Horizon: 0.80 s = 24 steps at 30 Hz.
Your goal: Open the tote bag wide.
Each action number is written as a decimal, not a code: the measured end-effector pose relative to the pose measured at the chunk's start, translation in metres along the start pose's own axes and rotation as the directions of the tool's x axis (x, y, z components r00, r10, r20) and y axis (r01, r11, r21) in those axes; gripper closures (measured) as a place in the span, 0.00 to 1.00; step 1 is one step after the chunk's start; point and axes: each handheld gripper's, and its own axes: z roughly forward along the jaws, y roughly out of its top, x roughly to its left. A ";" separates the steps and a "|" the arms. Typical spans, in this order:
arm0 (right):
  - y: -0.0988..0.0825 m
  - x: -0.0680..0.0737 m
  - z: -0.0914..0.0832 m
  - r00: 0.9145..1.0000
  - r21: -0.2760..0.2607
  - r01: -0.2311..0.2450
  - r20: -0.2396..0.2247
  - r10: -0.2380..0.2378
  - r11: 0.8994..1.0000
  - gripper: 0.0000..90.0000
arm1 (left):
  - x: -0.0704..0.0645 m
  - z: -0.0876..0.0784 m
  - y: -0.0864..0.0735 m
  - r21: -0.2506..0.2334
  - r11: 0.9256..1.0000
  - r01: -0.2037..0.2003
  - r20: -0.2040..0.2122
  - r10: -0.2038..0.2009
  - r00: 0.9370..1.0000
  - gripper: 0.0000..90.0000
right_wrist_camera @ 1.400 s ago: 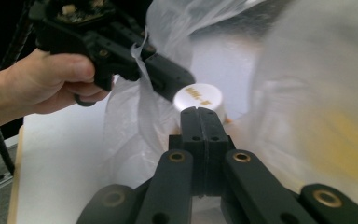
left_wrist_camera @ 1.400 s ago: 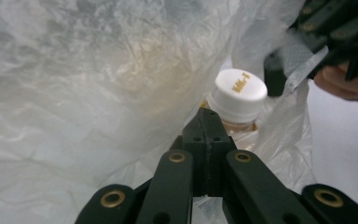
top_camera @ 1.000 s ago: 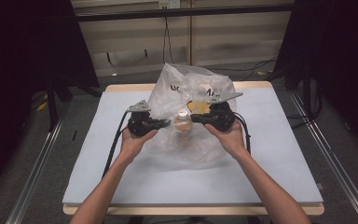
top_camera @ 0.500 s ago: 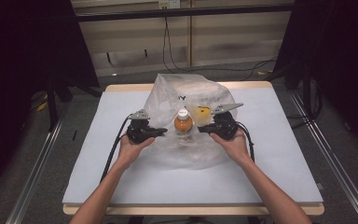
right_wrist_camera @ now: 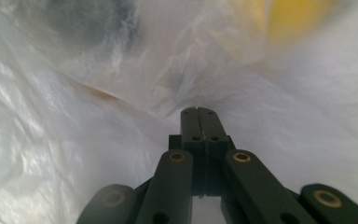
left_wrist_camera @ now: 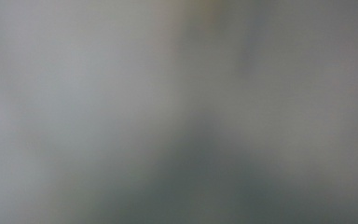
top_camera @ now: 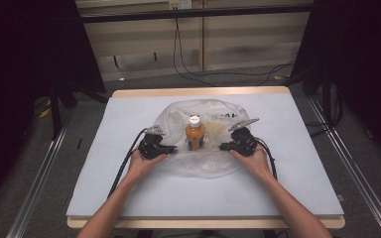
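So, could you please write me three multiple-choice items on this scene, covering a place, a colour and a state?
1. Where does the bottle stand?
A. Between the two grippers, on the plastic bag
B. At the table's left edge
C. On the floor

2. What colour is the bottle's content?
A. Blue
B. Orange
C. Green

3. How are the right gripper fingers?
A. Wide apart
B. Closed on the bag's film
C. Around the bottle's cap

Key: 1 A, the high view shows it upright midway; 2 B, its body looks orange; 3 B, the right gripper view shows them pressed together amid film.
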 end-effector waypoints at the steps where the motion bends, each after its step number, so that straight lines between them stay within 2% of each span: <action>1: -0.001 -0.002 0.000 1.000 -0.018 -0.007 -0.014 0.007 1.000 1.00 | 0.000 0.001 -0.001 -0.004 1.000 0.008 0.003 -0.008 1.000 1.00; 2: -0.001 -0.002 0.000 1.000 -0.016 -0.010 -0.015 0.010 1.000 1.00 | 0.001 0.001 -0.003 -0.014 1.000 0.019 0.010 -0.019 1.000 1.00; 5: -0.002 -0.001 0.000 1.000 -0.022 0.003 0.002 -0.003 1.000 1.00 | -0.002 0.000 -0.004 -0.013 1.000 0.004 -0.015 -0.005 1.000 1.00; 7: -0.003 -0.002 0.000 1.000 -0.031 -0.006 -0.010 0.006 0.999 1.00 | -0.002 -0.001 -0.004 -0.010 1.000 -0.005 -0.024 0.005 1.000 1.00; 9: -0.004 -0.002 0.000 0.999 -0.025 -0.031 -0.025 0.031 0.999 1.00 | -0.003 -0.002 -0.004 -0.016 1.000 -0.012 -0.013 0.011 1.000 1.00; 10: -0.004 -0.002 -0.001 1.000 -0.036 0.006 -0.002 -0.007 0.999 1.00 | -0.004 -0.003 -0.004 -0.018 1.000 -0.012 -0.009 0.012 1.000 1.00; 13: -0.002 0.000 -0.002 1.000 -0.058 -0.004 -0.023 0.002 0.998 1.00 | -0.006 -0.008 -0.001 -0.080 0.997 0.020 0.022 -0.019 1.000 1.00; 15: 0.001 0.002 -0.008 1.000 -0.064 -0.014 -0.020 0.013 0.998 1.00 | -0.010 -0.013 0.001 -0.095 0.995 -0.004 0.014 0.005 1.000 1.00; 16: 0.003 0.004 -0.011 1.000 -0.077 -0.021 -0.024 0.019 0.997 1.00 | -0.012 -0.015 0.001 -0.104 0.995 0.003 0.021 0.000 1.000 1.00; 18: 0.007 0.006 -0.021 0.999 -0.120 -0.010 -0.034 0.006 0.993 1.00 | -0.015 -0.021 0.002 -0.122 0.992 -0.011 0.013 0.012 1.000 1.00; 24: 0.014 0.020 -0.048 0.999 -0.197 0.005 -0.047 -0.014 0.980 1.00 | -0.024 -0.042 0.009 -0.193 0.981 -0.025 0.018 0.029 0.999 1.00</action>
